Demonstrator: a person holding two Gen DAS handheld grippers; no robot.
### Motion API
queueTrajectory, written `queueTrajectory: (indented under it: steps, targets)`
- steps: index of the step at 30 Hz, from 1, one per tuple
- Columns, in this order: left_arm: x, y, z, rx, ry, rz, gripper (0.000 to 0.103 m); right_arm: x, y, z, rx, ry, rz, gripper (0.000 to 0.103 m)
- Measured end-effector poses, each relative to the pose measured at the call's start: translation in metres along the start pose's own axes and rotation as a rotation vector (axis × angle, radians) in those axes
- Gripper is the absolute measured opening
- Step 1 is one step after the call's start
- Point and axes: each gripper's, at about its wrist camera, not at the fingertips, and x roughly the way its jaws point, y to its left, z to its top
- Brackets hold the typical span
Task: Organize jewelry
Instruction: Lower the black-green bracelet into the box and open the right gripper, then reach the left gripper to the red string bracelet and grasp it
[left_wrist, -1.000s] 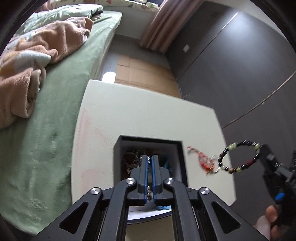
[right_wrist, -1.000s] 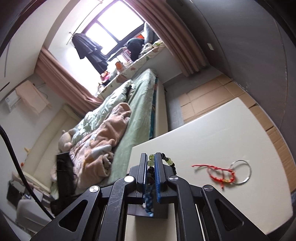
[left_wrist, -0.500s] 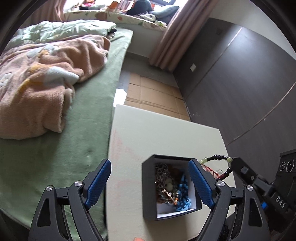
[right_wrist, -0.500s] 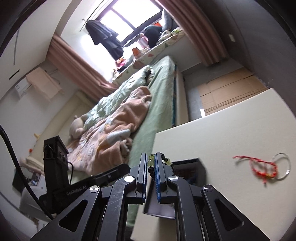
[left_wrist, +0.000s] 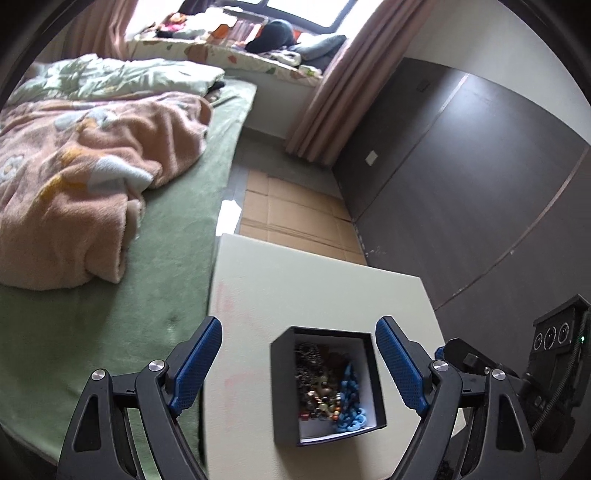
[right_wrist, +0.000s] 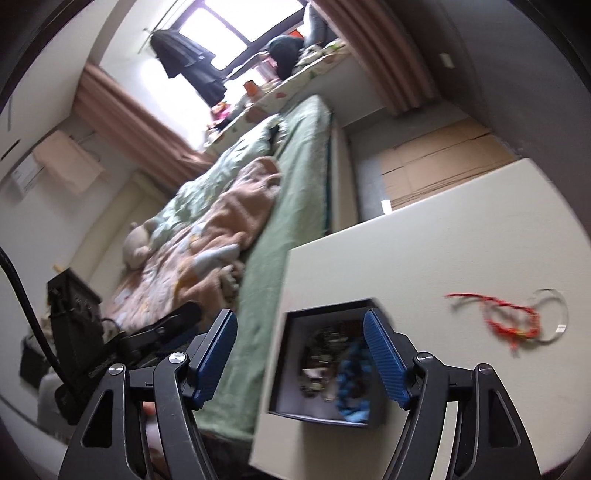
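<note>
A black jewelry box (left_wrist: 282, 387) with a white lining sits near the front edge of the cream table (left_wrist: 314, 288). It holds a tangle of chains and beads and a blue chain (left_wrist: 349, 398). My left gripper (left_wrist: 299, 363) hangs open above the box, holding nothing. My right gripper (right_wrist: 300, 356) is over the same box (right_wrist: 286, 369); its jaws are opening and nothing is pressed between the pads. A blurred ring of dark beads (right_wrist: 317, 363) shows inside the box. A red string bracelet (right_wrist: 509, 325) and a thin silver bangle (right_wrist: 556, 314) lie on the table to the right.
A bed with a green sheet (left_wrist: 92, 325) and a pink blanket (left_wrist: 74, 177) runs along the table's left side. Beyond the table, flattened cardboard (left_wrist: 295, 218) covers the floor, with a dark wall (left_wrist: 461, 203) to the right. The right gripper's black body (left_wrist: 554, 354) is beside the box.
My left gripper opened and drew back up from the box. My right gripper carried the beaded bracelet over the box and opened; the bracelet is no longer between its pads.
</note>
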Motion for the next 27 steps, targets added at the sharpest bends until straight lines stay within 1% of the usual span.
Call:
queueTrajectory:
  steps: [7,11,15,19,21,25,27]
  targets:
    - [0.005,-0.031,-0.006,0.083,-0.011,-0.027,0.086,-0.037,-0.035,0.002,0.048,-0.031,-0.107,0.072]
    - [0.013,-0.046,-0.01,0.108,0.004,-0.04,0.086,-0.06,-0.06,0.005,0.115,-0.053,-0.159,0.072]
    - [0.023,-0.062,-0.013,0.127,0.02,-0.066,0.086,-0.074,-0.08,0.008,0.16,-0.049,-0.21,0.072]
    - [0.037,-0.081,-0.019,0.159,0.059,-0.066,0.086,-0.084,-0.097,0.009,0.202,-0.041,-0.231,0.072]
    - [0.046,-0.093,-0.024,0.19,0.081,-0.069,0.086,-0.087,-0.107,0.01,0.225,-0.027,-0.228,0.072]
    - [0.064,-0.118,-0.03,0.25,0.135,-0.061,0.086,-0.091,-0.124,0.011,0.256,-0.001,-0.261,0.072]
    - [0.073,-0.133,-0.033,0.282,0.166,-0.06,0.084,-0.089,-0.133,0.01,0.284,0.012,-0.261,0.072]
